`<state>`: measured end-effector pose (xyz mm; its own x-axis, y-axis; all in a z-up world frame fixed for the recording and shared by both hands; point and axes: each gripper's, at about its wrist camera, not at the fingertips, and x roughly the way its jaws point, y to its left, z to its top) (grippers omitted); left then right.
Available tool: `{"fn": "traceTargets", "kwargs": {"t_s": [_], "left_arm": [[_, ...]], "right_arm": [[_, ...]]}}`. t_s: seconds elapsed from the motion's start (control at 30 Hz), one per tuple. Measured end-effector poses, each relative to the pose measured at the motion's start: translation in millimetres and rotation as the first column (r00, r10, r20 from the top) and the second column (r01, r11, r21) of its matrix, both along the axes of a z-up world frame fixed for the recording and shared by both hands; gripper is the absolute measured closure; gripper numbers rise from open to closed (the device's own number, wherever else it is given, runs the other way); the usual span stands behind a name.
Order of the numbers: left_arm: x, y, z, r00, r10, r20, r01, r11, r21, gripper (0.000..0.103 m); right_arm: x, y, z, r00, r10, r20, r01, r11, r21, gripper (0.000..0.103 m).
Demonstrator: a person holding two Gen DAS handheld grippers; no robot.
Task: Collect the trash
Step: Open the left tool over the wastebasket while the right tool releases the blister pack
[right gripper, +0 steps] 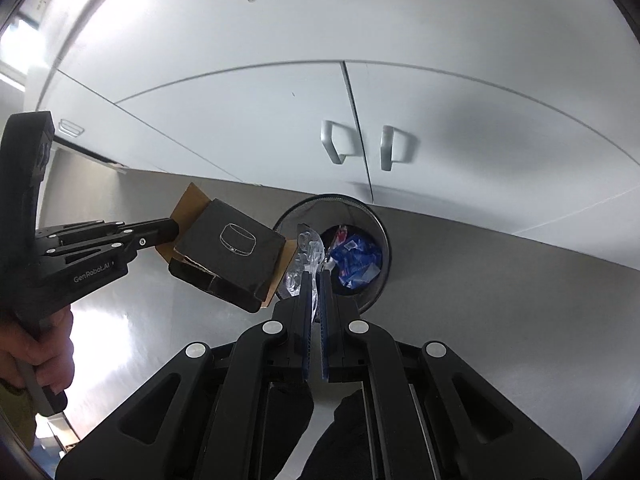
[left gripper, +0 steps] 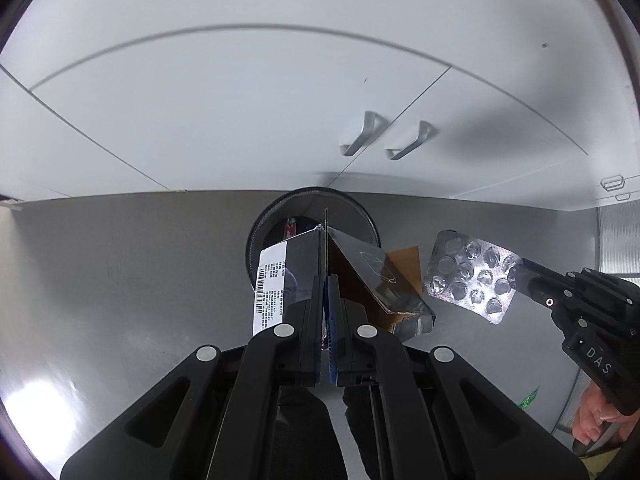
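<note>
Left tool (left gripper: 326, 280) grips box (left gripper: 372, 272); right tool (right gripper: 316, 276) grips blister pack (left gripper: 470, 276).

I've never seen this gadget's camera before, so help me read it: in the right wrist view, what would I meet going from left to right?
A person's hand → left gripper → black box → blister pack → wire bin.
</note>
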<state>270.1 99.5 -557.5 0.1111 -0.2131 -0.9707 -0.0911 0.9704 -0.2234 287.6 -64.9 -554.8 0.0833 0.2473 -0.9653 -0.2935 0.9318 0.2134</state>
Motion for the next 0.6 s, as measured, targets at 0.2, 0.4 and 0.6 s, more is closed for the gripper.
{"fn": "traceTargets", "kwargs": {"t_s": [0.2,0.4,0.6], "left_arm": [[4,1,-58,1.000,0.019,0.000,-0.019,0.999,-0.026,0.102],[6,6,-85,0.998,0.057,-0.033,-0.059,0.997,-0.056,0.098],[4,0,-68,1.000,0.017,-0.001,-0.017,0.999,-0.028,0.092]], "right_arm": [[7,4,-64,0.999,0.000,-0.043,-0.001,1.000,-0.014,0.098],[4,1,-91,0.997,-0.017,-0.074,0.015,1.000,-0.021,0.091],[-1,-3,-89,0.996,-0.040,-0.076,0.038,0.999,-0.015,0.072]]}}
